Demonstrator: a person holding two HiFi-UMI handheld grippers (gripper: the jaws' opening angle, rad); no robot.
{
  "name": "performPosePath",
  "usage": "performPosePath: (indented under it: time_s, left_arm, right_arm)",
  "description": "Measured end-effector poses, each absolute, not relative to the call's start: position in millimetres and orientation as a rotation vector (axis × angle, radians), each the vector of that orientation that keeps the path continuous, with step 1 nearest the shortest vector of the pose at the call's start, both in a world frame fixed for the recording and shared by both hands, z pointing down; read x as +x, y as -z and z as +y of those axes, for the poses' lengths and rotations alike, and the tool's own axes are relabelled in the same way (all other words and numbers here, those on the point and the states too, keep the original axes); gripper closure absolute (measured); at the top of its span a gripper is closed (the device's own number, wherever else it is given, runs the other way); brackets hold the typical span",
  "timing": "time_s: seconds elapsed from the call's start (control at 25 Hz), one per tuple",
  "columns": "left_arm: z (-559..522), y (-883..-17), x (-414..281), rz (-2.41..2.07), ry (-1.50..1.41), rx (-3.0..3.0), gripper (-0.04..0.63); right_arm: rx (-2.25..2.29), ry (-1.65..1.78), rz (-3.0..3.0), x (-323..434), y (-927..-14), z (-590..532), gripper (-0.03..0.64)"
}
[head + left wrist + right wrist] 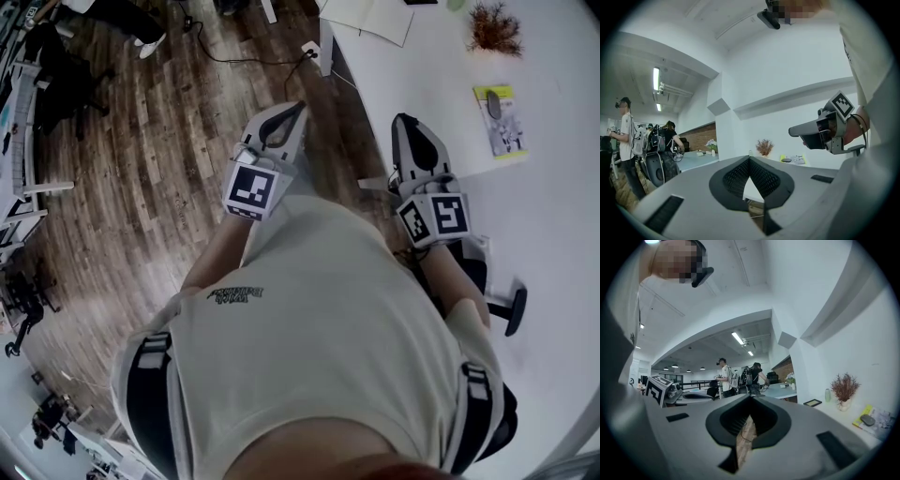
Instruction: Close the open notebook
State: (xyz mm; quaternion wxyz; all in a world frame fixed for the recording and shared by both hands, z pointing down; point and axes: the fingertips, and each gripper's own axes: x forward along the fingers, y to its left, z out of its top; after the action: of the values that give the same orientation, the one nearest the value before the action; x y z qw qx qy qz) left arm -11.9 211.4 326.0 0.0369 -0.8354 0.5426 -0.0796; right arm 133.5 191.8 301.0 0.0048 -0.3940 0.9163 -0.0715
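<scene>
The open notebook (370, 17) lies with white pages up at the far end of the white table (562, 206), well ahead of both grippers. My left gripper (298, 107) is held in front of the person's chest over the wooden floor, jaws shut with nothing in them. My right gripper (404, 120) hovers beside it at the table's near edge, also shut and empty. In the left gripper view my own jaws (749, 159) meet at the tip, and the right gripper (793, 132) shows at the right. In the right gripper view the jaws (751, 398) are shut.
A yellow-green booklet with a mouse on it (502, 120) and a dried plant (494, 28) sit on the table. A cable with a white plug (309, 49) runs across the wooden floor (150, 169). A chair base (511, 309) is under my right. People stand in the background (723, 376).
</scene>
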Motion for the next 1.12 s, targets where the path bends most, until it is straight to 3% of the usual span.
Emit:
performPosePath:
  time_s: [1.12]
  left_arm:
    - [-45,-321,-102,1.517,0.282,-2.73,0.583]
  right_arm:
    - [-1.4,0.38,2.863,30,-308,-44,0.614]
